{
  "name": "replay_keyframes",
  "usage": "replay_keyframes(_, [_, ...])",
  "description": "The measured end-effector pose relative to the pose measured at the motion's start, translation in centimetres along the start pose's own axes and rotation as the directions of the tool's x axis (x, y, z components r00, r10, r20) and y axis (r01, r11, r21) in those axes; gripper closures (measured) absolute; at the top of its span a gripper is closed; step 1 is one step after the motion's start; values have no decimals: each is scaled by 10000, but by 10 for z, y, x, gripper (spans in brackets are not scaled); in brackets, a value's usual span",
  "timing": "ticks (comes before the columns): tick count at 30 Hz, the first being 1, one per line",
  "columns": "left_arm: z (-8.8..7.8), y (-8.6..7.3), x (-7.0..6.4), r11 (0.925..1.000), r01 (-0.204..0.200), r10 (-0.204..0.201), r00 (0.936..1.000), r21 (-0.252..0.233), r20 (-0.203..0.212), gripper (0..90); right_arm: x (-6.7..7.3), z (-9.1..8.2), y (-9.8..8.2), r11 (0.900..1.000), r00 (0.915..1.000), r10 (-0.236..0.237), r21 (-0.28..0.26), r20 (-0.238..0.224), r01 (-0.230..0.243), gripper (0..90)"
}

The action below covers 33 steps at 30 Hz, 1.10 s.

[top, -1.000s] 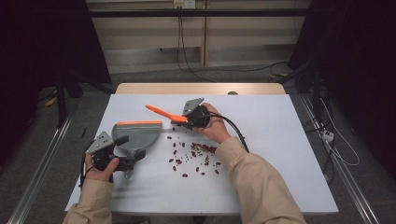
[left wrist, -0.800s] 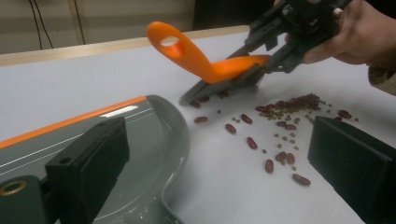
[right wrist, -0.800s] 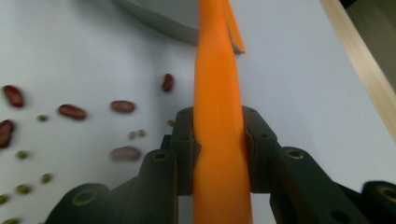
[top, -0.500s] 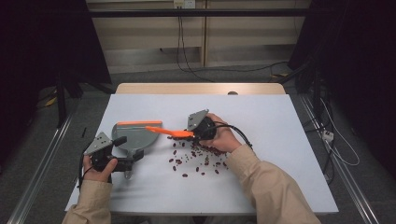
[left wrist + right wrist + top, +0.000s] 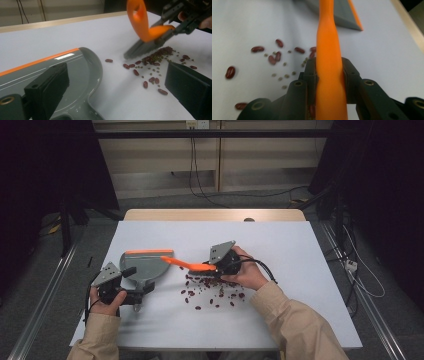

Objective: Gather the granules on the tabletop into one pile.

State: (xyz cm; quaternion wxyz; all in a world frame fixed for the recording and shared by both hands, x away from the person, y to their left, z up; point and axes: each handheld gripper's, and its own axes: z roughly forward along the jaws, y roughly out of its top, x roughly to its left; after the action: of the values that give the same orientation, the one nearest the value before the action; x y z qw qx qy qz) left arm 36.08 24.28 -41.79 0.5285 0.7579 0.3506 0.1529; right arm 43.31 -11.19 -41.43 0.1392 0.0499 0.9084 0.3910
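Observation:
A grey dustpan (image 5: 147, 265) with an orange front lip lies flat at the table's left, its handle toward the person. My left gripper (image 5: 137, 279) sits at that handle, jaws wide apart around it; the left gripper view shows the pan (image 5: 50, 67) by one jaw and bare table by the other, left gripper (image 5: 116, 72). My right gripper (image 5: 217, 267) is shut on the orange handle of a small brush (image 5: 187, 265), gripped brush handle (image 5: 329, 62), right gripper (image 5: 329, 67). The grey bristles (image 5: 140, 47) rest at the edge of scattered red beans (image 5: 210, 292) and small green seeds (image 5: 284, 75).
The white table (image 5: 300, 250) has free surface to the right and back. Its wooden far edge (image 5: 215, 215) borders a dark floor with cables. Loose beans (image 5: 150, 80) lie between the pan's mouth and the brush.
My right gripper has carried the brush toward the person and lowered it, so the bristles now sit at the bean pile. The left gripper and dustpan have stayed put.

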Motion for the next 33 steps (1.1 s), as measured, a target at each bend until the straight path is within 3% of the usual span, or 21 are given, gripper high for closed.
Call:
replay_keyframes(2, [1, 0, -1, 10000, -11, 11, 10000, 18, 36, 53, -6, -1, 1, 9988, 9995, 310, -378, 107, -306, 715])
replay_keyframes(5, [2, -1, 0, 10000, 7, -7, 10000, 42, 43, 53, -16, 4, 5, 9988, 9977, 412, -281, 547, -397, 715])
replay_keyframes(10, [2, -2, 1, 9999, 77, -77, 10000, 86, 18, 53, -29, 27, 15, 9980, 9956, 546, -345, 760, -521, 715])
replay_keyframes(14, [1, -2, 2, 10000, 70, -70, 10000, 68, 29, 52, -33, 49, 22, 9991, 9976, 417, 21, 557, -419, 715])
replay_keyframes(17, [1, -3, 2, 9999, 127, -127, 9999, 49, 11, 52, -31, 58, 25, 9993, 9991, 361, -131, 216, -358, 714])
replay_keyframes(23, [1, -3, 2, 9999, 93, -94, 10000, 63, 29, 53, -21, 51, 26, 9995, 9984, -107, 286, -554, 123, 712])
replay_keyframes(28, [0, -3, 4, 9999, 168, -167, 9999, 35, -9, 53, -6, 40, 21, 9984, 9941, -511, 185, -959, 531, 711])
replay_keyframes(33, [0, -3, 3, 9999, 112, -112, 9999, 59, -2, 52, 3, 26, 15, 9982, 9905, -563, 150, -1253, 586, 712])
